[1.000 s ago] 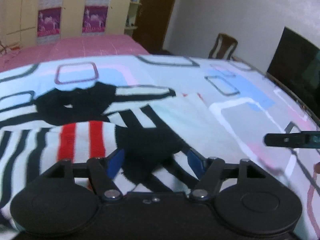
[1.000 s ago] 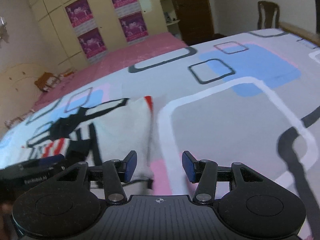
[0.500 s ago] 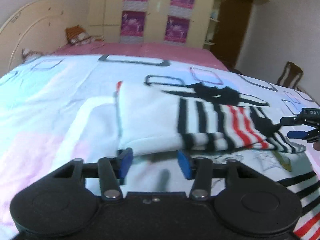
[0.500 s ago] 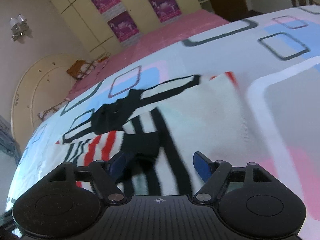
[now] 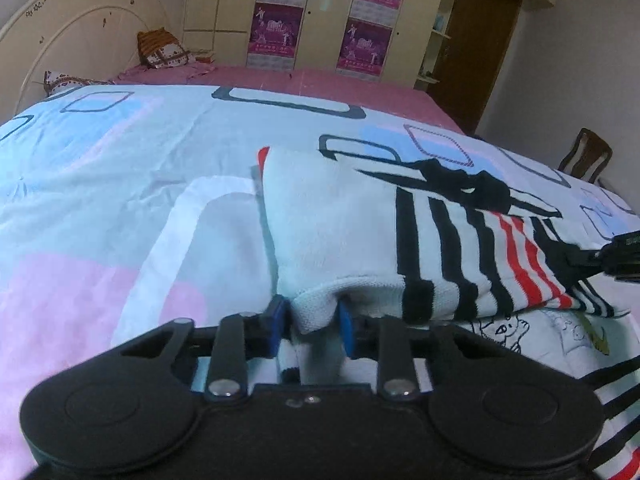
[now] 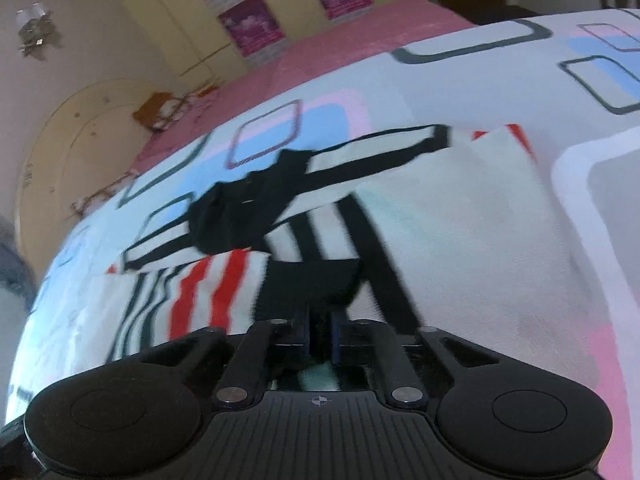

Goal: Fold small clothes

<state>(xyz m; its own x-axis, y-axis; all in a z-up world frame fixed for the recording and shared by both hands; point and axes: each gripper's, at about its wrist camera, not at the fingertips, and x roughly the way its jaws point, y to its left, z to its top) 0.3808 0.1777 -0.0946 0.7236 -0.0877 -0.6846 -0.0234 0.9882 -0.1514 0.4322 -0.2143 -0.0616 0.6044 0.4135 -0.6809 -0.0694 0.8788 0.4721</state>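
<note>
**Garment pinched at two edges**

A striped garment (image 5: 360,240) was seen spread on the patterned bedcover (image 5: 100,200), partly folded, with its white part to the left and its black and red stripes to the right in the left wrist view. The left gripper (image 5: 310,330) had just been closing, and a fold of the white ribbed hem was gripped between its blue pads (image 5: 276,328). The right gripper (image 6: 320,334) had likewise just been closing; its jaws were almost together, and a black patch of the garment's edge was clamped between them.
</note>
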